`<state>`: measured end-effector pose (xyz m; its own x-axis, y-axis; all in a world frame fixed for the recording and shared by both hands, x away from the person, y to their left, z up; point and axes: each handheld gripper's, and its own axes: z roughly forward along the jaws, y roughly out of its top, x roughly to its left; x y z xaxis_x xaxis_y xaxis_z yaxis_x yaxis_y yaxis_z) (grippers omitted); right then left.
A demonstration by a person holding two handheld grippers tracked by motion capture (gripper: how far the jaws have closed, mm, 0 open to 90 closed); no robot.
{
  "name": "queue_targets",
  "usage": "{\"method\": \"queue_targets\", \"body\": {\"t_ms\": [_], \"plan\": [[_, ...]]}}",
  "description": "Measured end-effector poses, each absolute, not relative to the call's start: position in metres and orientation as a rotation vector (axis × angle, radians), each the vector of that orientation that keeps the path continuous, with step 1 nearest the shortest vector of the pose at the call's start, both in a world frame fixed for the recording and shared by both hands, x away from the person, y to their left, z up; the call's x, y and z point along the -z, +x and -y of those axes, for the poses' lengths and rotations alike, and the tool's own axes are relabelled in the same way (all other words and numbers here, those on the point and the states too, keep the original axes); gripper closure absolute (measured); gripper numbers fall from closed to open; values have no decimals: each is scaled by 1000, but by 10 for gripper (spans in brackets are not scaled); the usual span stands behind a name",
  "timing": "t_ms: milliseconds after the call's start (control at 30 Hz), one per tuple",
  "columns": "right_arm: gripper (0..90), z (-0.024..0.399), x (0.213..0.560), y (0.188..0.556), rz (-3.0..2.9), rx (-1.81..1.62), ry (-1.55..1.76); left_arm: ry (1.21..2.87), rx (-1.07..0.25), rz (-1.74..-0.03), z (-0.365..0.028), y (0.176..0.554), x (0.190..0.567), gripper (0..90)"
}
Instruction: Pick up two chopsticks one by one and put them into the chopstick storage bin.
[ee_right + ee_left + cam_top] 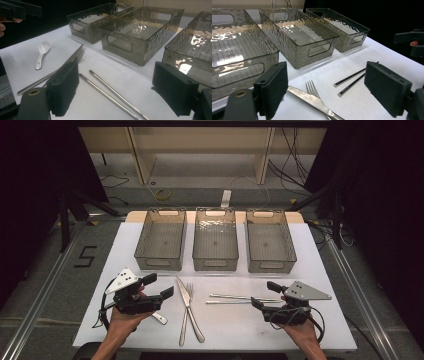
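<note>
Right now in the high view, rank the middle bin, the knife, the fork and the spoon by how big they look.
1. Middle bin.
2. Knife and fork: look about alike, so no ranking between them.
3. Spoon: smallest, though the left gripper hides most of it.

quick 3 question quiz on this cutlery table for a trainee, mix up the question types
1. How many clear bins stand in a row at the back of the white mat?
2. True or false: the knife and fork lie crossed over each other.
3. Which lies nearest the right tool? A) the white spoon B) the two metal chopsticks C) the knife

Key:
1. Three, all with nothing in them.
2. True; they cross near the middle of the mat.
3. B. The chopsticks lie side by side just in front of its open jaws. The left tool is open too, holding nothing.
</note>
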<state>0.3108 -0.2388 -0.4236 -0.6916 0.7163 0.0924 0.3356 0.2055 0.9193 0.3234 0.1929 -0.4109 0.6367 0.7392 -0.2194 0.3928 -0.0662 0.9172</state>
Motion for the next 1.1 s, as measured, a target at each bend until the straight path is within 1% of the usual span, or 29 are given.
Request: {"method": "queue_targets", "body": {"t_ms": [300,400,733,900,967,1100], "plan": [[227,239,419,316,-2187,-1445,976,1682,-364,-943,-193,324,411,186],[241,239,414,321,-2238,-1408,941,1682,-364,-946,-193,324,411,186],[264,234,402,358,-2513,-1118,880,1684,-365,-948,-194,325,412,186],[283,227,402,373,-2597,-966,875,1684,-363,-946,-193,325,412,186],[307,226,403,378,-2610,-940,872,1683,-363,-946,-193,325,412,186],[317,225,406,387,-2649,-888,879,1686,-363,-944,-192,325,412,186]]}}
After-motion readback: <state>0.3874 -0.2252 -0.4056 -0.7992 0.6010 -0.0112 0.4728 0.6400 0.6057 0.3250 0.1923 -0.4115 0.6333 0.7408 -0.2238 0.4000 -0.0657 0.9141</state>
